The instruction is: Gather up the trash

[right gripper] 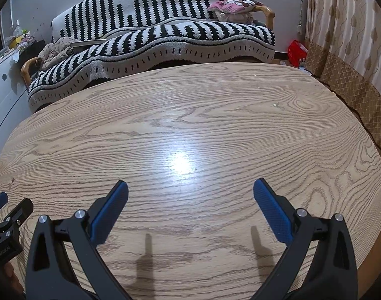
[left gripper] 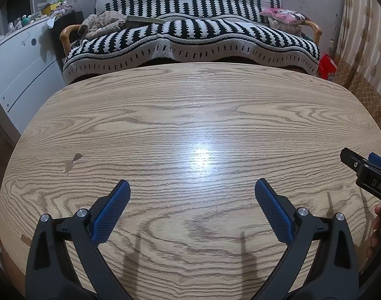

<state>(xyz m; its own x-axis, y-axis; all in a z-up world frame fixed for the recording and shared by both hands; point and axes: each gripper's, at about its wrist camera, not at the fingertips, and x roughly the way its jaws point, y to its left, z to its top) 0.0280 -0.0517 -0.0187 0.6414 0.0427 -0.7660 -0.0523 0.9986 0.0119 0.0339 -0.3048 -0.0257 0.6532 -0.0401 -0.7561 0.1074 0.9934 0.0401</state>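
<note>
My left gripper [left gripper: 192, 186] hovers open over the near part of a wooden table [left gripper: 190, 105], nothing between its blue-padded fingers. My right gripper [right gripper: 190, 186] is open too, just above the same table [right gripper: 215, 95], and holds nothing. Each gripper shows at the edge of the other's view: the right one [left gripper: 365, 172] at the right side, the left one [right gripper: 7, 212] at the lower left. No loose trash shows on the tabletop; only a small chipped patch [left gripper: 71, 163] at the left and a tiny pale speck [right gripper: 275, 104] at the far right.
Behind the table stands a sofa with a black-and-white striped cover [left gripper: 190, 37]; crumpled cloth [left gripper: 102, 22] and a pink cushion [left gripper: 285, 16] lie on it. A white dresser [left gripper: 22, 70] with clutter is at the left. A red bag [right gripper: 296, 51] and curtains [right gripper: 353, 37] are at the right.
</note>
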